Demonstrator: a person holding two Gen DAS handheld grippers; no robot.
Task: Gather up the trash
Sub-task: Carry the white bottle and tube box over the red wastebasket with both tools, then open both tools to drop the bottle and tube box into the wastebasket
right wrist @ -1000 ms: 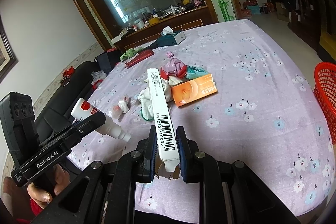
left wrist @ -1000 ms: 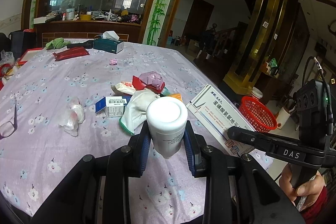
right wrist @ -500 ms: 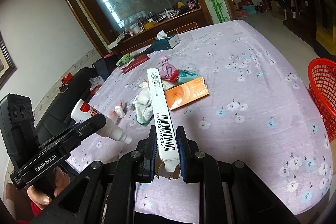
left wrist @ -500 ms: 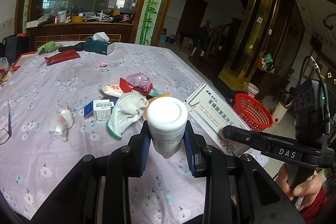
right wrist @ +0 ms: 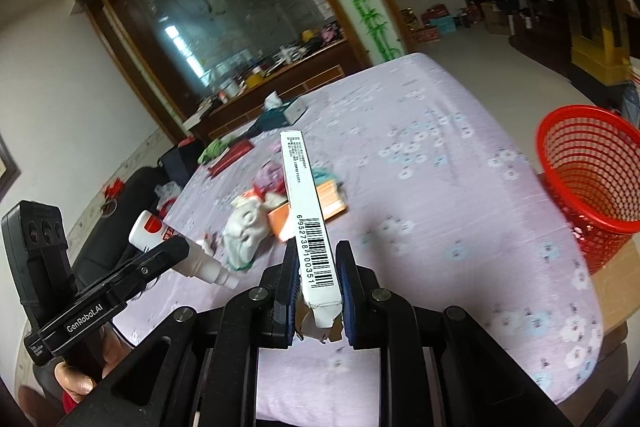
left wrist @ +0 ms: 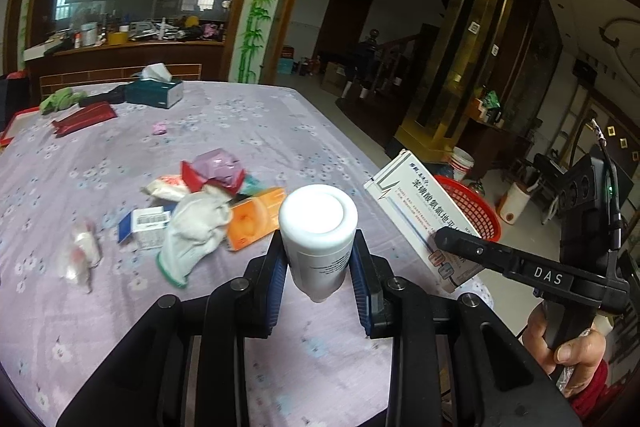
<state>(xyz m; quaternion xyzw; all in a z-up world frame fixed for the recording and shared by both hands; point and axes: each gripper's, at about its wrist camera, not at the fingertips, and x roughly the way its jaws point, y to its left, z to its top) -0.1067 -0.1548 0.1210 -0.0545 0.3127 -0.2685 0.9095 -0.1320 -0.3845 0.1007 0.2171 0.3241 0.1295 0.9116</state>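
My left gripper (left wrist: 319, 269) is shut on a white plastic bottle (left wrist: 318, 227), held above the near part of the purple flowered table (left wrist: 256, 131). In the right wrist view the same bottle (right wrist: 176, 247) shows its red label. My right gripper (right wrist: 318, 285) is shut on a flat white medicine box (right wrist: 306, 211) with a barcode; that box (left wrist: 424, 215) also appears at the right of the left wrist view. A red mesh basket (right wrist: 592, 175) stands off the table's right edge. More trash lies mid-table: a white glove (left wrist: 196, 227), an orange box (left wrist: 252, 219), a blue and white box (left wrist: 146, 225).
A crumpled tissue (left wrist: 82, 255) lies at the left. A pink and red wrapper pile (left wrist: 214, 173) sits behind the glove. A teal tissue box (left wrist: 154, 91) and a red pouch (left wrist: 84, 117) stand at the far end. A hand (left wrist: 568, 343) grips the right handle.
Both grippers have swung to the right with their loads; the red basket is now larger and nearer in the right wrist view. Both grips are unchanged.
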